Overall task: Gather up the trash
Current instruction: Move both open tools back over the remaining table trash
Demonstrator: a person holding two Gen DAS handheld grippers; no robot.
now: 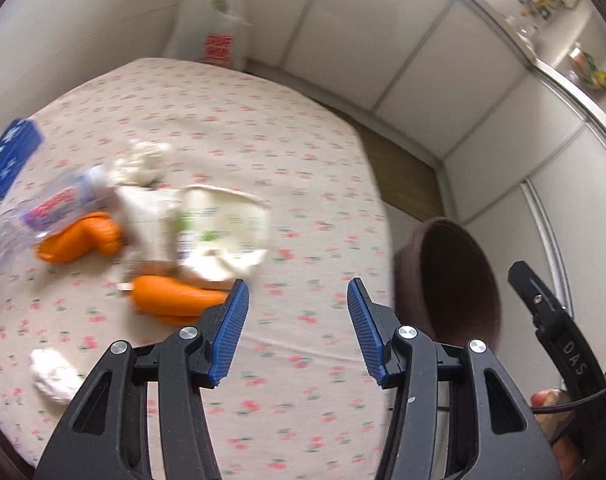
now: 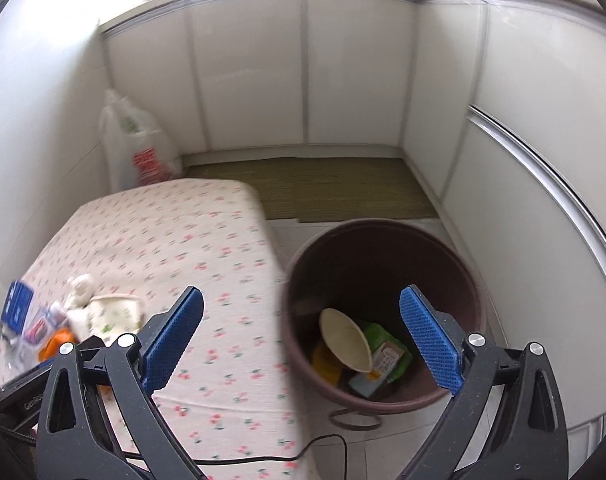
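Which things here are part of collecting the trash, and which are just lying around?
Part of the job:
- orange wrappers
- crumpled tissue
- clear plastic packet
- white paper bag
- brown bin

Just lying about:
- plastic bag in the corner
- green mat
- floral tablecloth

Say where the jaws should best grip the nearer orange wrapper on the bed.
Probably across the middle of the nearer orange wrapper, coming from above. It lies flat and elongated on the bedsheet, its long sides exposed, its upper edge close to the white bag. The blur hides finer detail.
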